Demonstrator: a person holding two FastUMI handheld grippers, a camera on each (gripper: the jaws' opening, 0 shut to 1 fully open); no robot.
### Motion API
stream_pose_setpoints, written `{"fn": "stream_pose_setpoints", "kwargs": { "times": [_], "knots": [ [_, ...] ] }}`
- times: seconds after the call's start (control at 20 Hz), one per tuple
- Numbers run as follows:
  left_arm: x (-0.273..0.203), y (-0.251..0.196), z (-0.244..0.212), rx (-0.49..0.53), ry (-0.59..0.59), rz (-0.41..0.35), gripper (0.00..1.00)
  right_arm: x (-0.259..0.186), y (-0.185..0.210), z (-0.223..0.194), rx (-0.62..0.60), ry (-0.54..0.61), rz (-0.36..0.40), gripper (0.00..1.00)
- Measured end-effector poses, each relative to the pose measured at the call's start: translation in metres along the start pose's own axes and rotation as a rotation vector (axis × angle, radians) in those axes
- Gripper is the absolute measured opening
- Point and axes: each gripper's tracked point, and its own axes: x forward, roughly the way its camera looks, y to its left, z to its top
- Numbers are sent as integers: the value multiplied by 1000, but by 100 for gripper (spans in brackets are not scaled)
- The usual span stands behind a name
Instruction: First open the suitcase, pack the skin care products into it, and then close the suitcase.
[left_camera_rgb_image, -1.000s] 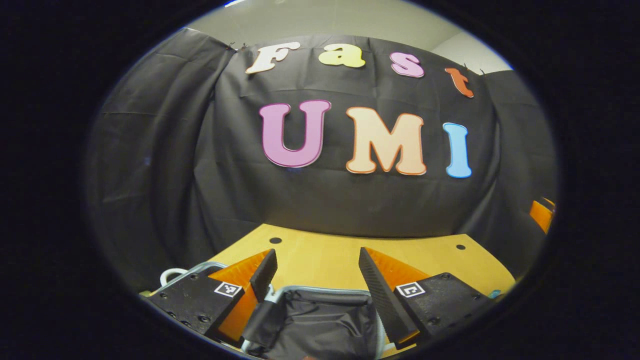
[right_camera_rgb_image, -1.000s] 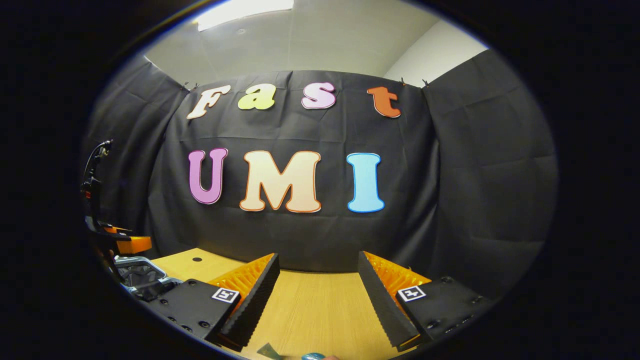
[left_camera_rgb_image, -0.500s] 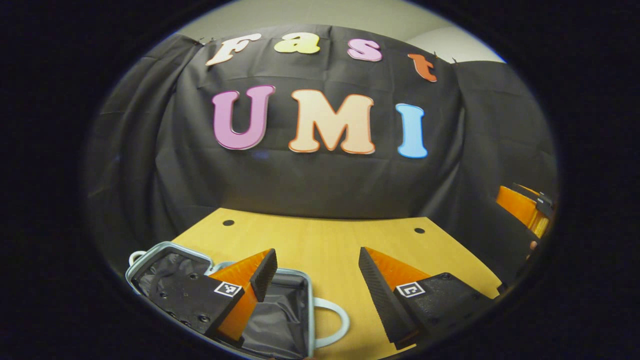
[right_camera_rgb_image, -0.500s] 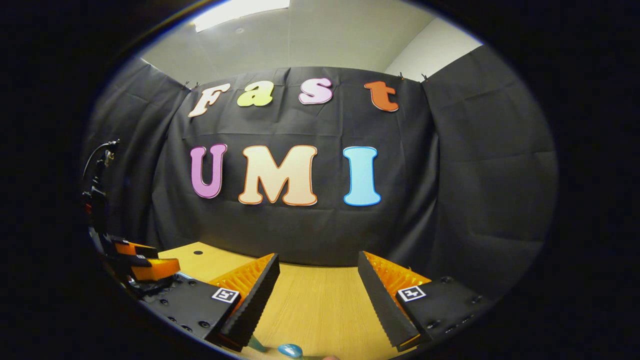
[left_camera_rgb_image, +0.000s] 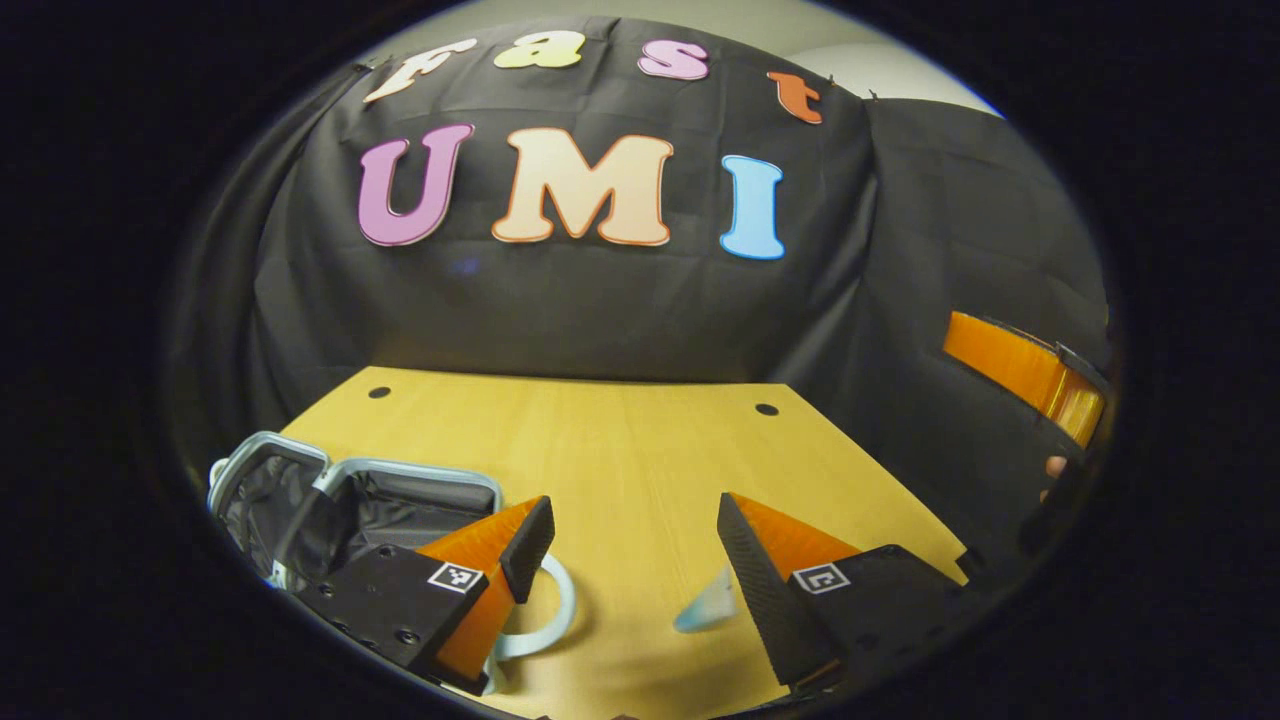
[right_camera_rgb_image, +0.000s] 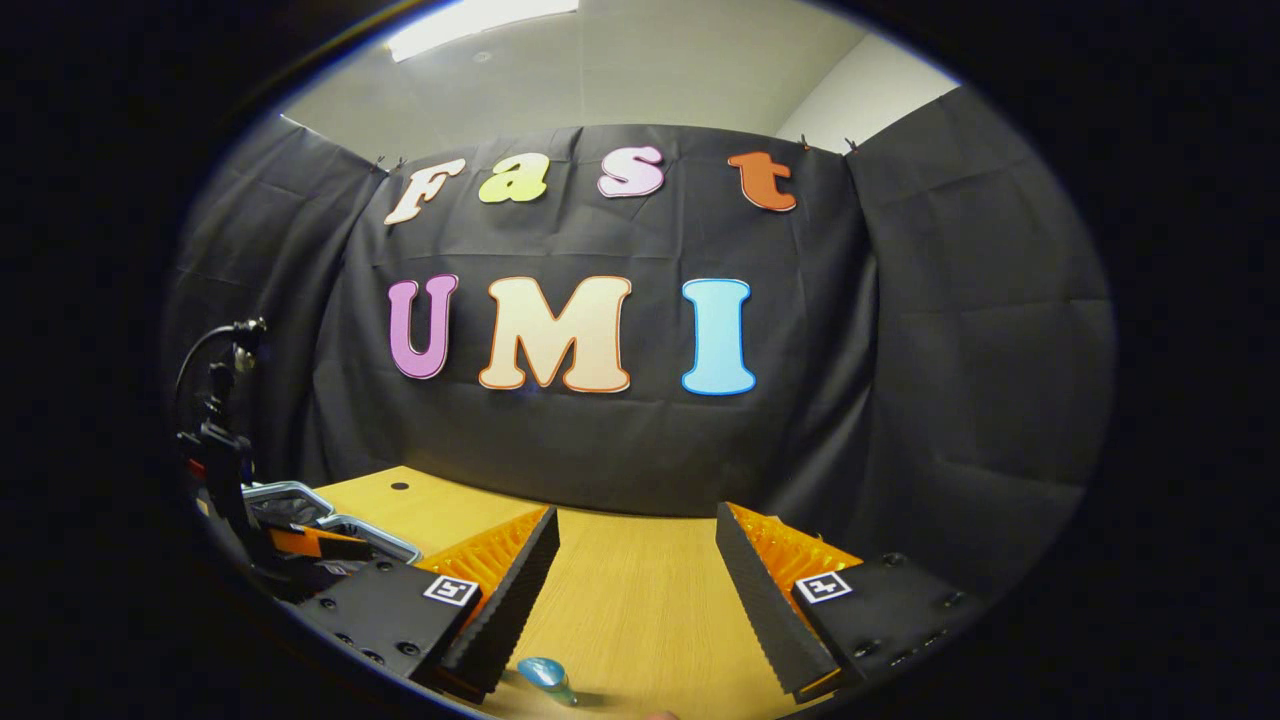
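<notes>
There is one suitcase (left_camera_rgb_image: 350, 500), and it lies open on one wooden table (left_camera_rgb_image: 620, 440). The table has two small round holes (left_camera_rgb_image: 767, 409) near its far edge. One little blue bottle (right_camera_rgb_image: 545, 675) lies on the table. There are two grippers, the left gripper (left_camera_rgb_image: 632, 545) and the right gripper (right_camera_rgb_image: 635, 560).

- Left claw (left_camera_rgb_image: 632, 545): jaws spread wide, nothing between them, angled down over the surface (left_camera_rgb_image: 620, 450).
- Right claw (right_camera_rgb_image: 636, 560): jaws likewise wide apart, empty, held low.
</notes>
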Motion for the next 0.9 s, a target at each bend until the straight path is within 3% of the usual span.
{"fn": "stream_pose_setpoints", "kwargs": {
  "times": [0.55, 0.65, 0.8, 0.9],
  "knots": [
    [31, -44, -90, -15, 177, -86, 95, -22, -32, -11, -31, 30, -16, 99],
    [39, -43, -104, -18, 206, -90, 87, -26, -36, -13, -45, 37, -15, 99],
    [48, -44, -124, -31, 242, -94, 82, -24, -35, -20, -52, 47, -12, 99],
    [51, -41, -136, -28, 264, -83, 67, -23, -30, -24, -51, 55, 3, 99]
  ]
}}
